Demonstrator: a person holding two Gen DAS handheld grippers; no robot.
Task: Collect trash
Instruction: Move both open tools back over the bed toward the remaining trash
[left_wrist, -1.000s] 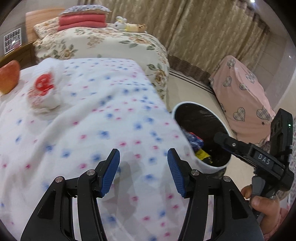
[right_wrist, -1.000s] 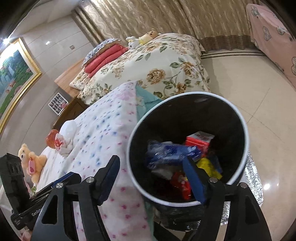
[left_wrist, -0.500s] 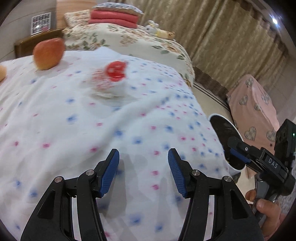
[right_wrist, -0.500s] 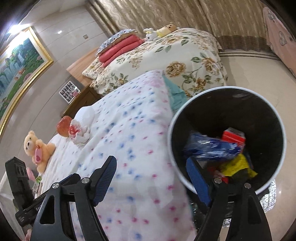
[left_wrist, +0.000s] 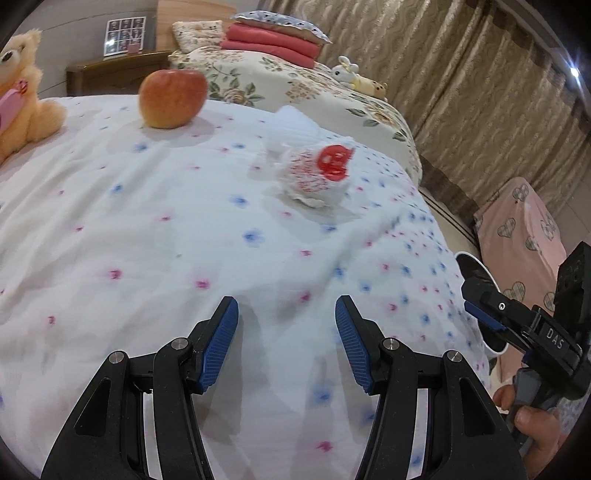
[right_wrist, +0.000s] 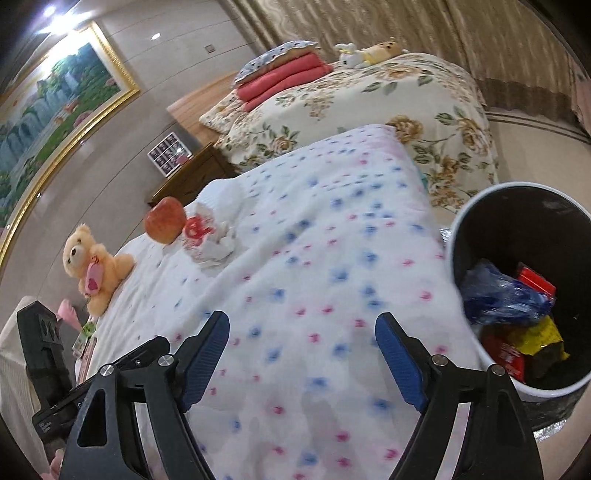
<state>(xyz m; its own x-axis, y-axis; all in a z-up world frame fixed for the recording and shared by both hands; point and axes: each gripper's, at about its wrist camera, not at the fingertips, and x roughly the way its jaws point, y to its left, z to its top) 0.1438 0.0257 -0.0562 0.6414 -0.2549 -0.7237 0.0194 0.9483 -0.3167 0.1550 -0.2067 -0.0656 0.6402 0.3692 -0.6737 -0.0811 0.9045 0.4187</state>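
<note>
The left hand-held gripper (left_wrist: 287, 325) hung over a bed (left_wrist: 155, 229) covered with a white sheet dotted in blue and pink. Its jaws stood partly open, with nothing between the blue pads (left_wrist: 218, 347) but the sheet below. The right hand-held gripper (right_wrist: 302, 356) was also over the bed, near its edge. Its jaws had just been opening and stood wide, holding nothing.

A crumpled white wrapper (left_wrist: 317, 173) with a red mark lay on the sheet, well ahead of the left hand-held gripper and a little to the right in that view. In the right wrist view the same wrapper (right_wrist: 208, 240) lay far ahead and to the left, just beside an apple (right_wrist: 165, 220). The apple (left_wrist: 172, 98) sat farther back on the bed, apart from the wrapper in the left view. A teddy bear (right_wrist: 92, 267) sat on the bed beyond the apple, toward the left edge.

A bin (right_wrist: 458, 236) with a white rim and black inside stood on the floor against the bed's edge, to the right of the right hand-held gripper. In it lay blue, red and yellow packets (right_wrist: 506, 295). From the left wrist only a sliver of the bin (left_wrist: 476, 266) showed, behind the right hand-held gripper, and a hand (left_wrist: 532, 428) gripped that tool's handle at the lower right.

A second bed (right_wrist: 369, 110) with a floral cover stood behind, with folded red blankets (right_wrist: 280, 77) on it.
</note>
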